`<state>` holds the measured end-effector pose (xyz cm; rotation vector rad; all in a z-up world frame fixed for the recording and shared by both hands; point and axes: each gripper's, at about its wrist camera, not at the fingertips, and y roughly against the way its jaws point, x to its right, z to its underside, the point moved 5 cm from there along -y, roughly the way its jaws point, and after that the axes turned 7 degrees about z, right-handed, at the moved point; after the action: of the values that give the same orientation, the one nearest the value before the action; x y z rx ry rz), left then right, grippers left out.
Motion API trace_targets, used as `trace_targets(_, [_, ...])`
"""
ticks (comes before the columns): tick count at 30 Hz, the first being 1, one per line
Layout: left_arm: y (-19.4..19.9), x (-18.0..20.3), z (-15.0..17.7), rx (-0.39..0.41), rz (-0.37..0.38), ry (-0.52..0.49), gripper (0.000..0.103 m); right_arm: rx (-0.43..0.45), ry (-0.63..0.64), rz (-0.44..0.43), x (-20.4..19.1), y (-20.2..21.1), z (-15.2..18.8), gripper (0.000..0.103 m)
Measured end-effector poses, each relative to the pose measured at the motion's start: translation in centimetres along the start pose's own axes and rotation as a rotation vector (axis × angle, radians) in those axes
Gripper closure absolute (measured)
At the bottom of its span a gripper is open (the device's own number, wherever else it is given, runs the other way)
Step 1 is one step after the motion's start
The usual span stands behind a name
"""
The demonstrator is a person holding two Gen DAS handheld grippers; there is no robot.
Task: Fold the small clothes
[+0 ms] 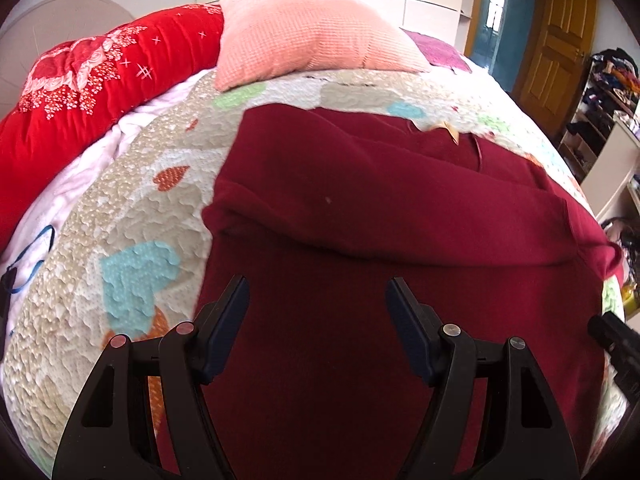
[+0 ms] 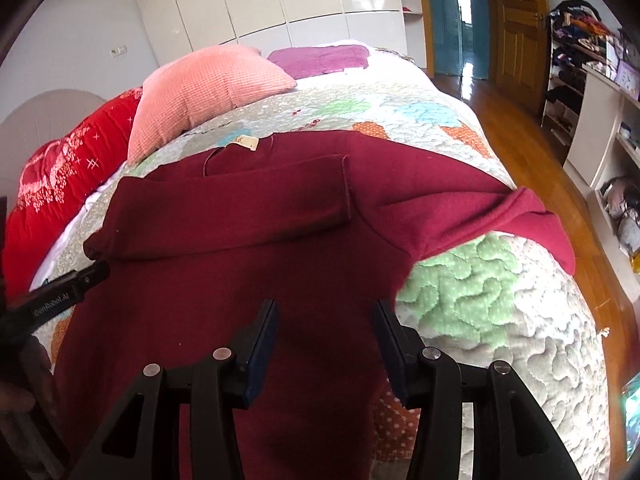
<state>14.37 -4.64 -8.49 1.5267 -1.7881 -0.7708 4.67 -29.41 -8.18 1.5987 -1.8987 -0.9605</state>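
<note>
Both hand-held grippers, left and right, jaws wide, empty, just above the maroon top on the quilt.

I count one dark red sweater spread on the quilt, one pink pillow and one red blanket toward the head edge, one purple cloth at the far corner, and my two grippers, left and right.

Two close downward views, shared sweater
</note>
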Motion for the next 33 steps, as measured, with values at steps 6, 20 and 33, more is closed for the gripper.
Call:
trace_targets(6, [-1.8, 1.2, 2.3, -0.026, -0.023, -0.027, 0.031, 0.028, -0.156, 0.076, 6.7, 1.1, -0.7, 0.035])
trace_targets(20, [-2.3, 1.5, 2.5, -0.008, -0.02, -0.028, 0.023, -0.058, -0.507, 0.059, 16.8, -5.7, -8.3, 0.035])
trace_targets(33, [-1.8, 1.0, 1.7, 0.0, 0.053, 0.0, 0.019, 0.073, -0.357, 0.05, 16.1, -1.9, -10.0, 0.098])
